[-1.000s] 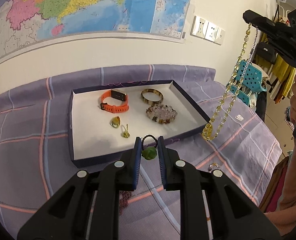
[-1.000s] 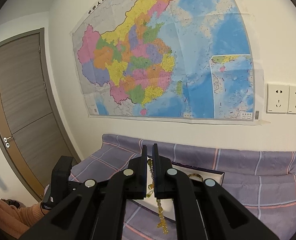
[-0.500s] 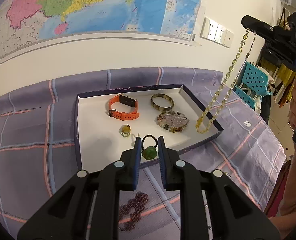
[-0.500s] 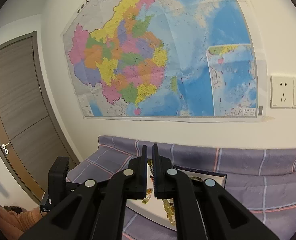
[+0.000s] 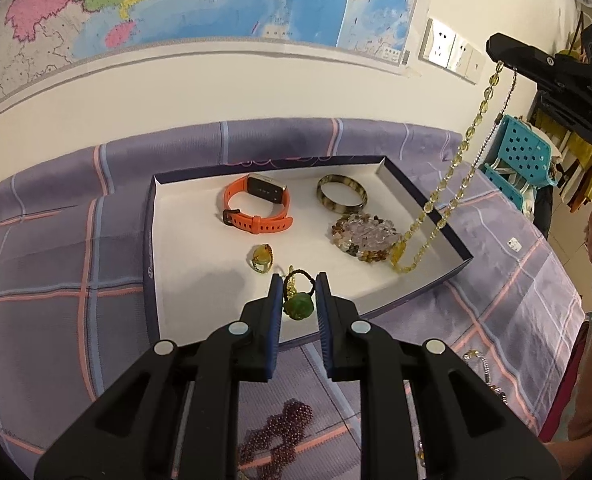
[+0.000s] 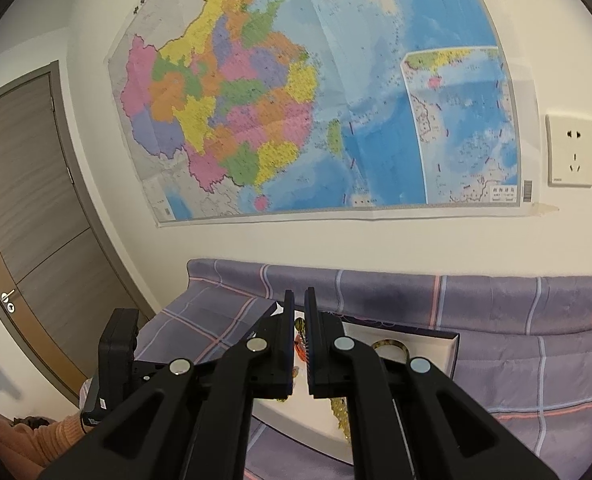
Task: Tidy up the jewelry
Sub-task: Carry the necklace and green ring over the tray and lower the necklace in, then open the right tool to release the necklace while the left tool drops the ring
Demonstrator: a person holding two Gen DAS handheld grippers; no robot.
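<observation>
My left gripper [image 5: 299,292] is shut on a green stone pendant [image 5: 297,307] with a black cord, just over the front edge of the white-lined tray [image 5: 151,240]. In the tray lie an orange watch [image 5: 255,210], a mottled bangle [image 5: 342,198], a crystal bead bracelet [image 5: 364,236] and a yellow ring [image 5: 261,258]. At the upper right my right gripper [image 5: 494,46] is shut on a yellow bead necklace [image 5: 452,172]. The necklace hangs down into the tray beside the crystal bracelet. In the right wrist view the right gripper [image 6: 299,300] pinches necklace beads [image 6: 300,326].
A dark red bead string [image 5: 279,436] and another small piece [image 5: 476,360] lie on the purple checked bedspread [image 5: 55,280] in front of the tray. A teal perforated stool [image 5: 524,156] stands at the right. A wall map [image 6: 296,100] hangs above, and a door [image 6: 23,220] is at the left.
Both grippers have moved toward the tray. The necklace's lower end went from outside the tray's right edge to inside it. The green pendant now hangs over the tray's front edge.
</observation>
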